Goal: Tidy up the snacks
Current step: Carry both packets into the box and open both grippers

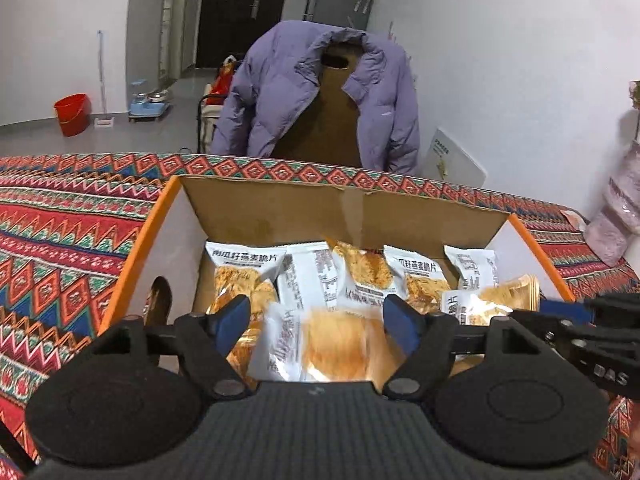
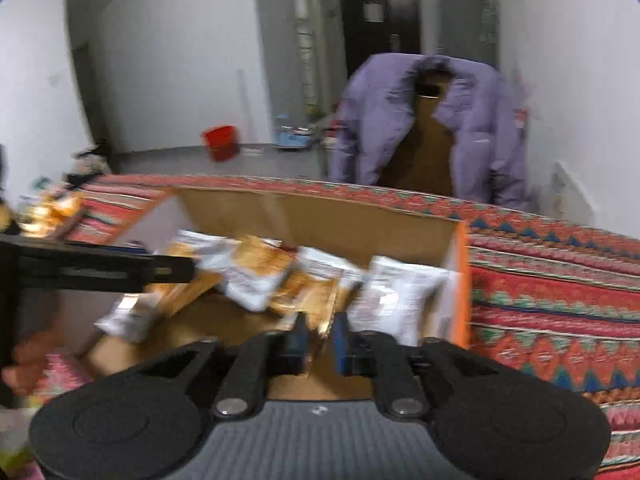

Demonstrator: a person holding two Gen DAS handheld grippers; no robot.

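Note:
An open cardboard box (image 1: 264, 208) with orange outer walls sits on the patterned cloth and holds several white and orange snack packets (image 1: 244, 268). My left gripper (image 1: 316, 320) is open above the box's near side, with a blurred packet (image 1: 320, 344) loose between its fingers. My right gripper (image 2: 320, 340) is shut on the edge of a snack packet (image 2: 320, 312) over the box (image 2: 360, 220). It also shows at the right edge of the left wrist view (image 1: 576, 312). The left gripper's body crosses the right wrist view at the left (image 2: 100, 268).
A table with a red patterned cloth (image 1: 60, 232) carries the box. More snacks (image 2: 48, 208) lie on the cloth left of the box. Behind the table stands a chair with a purple jacket (image 1: 280, 92). A red bucket (image 1: 72, 114) stands on the floor.

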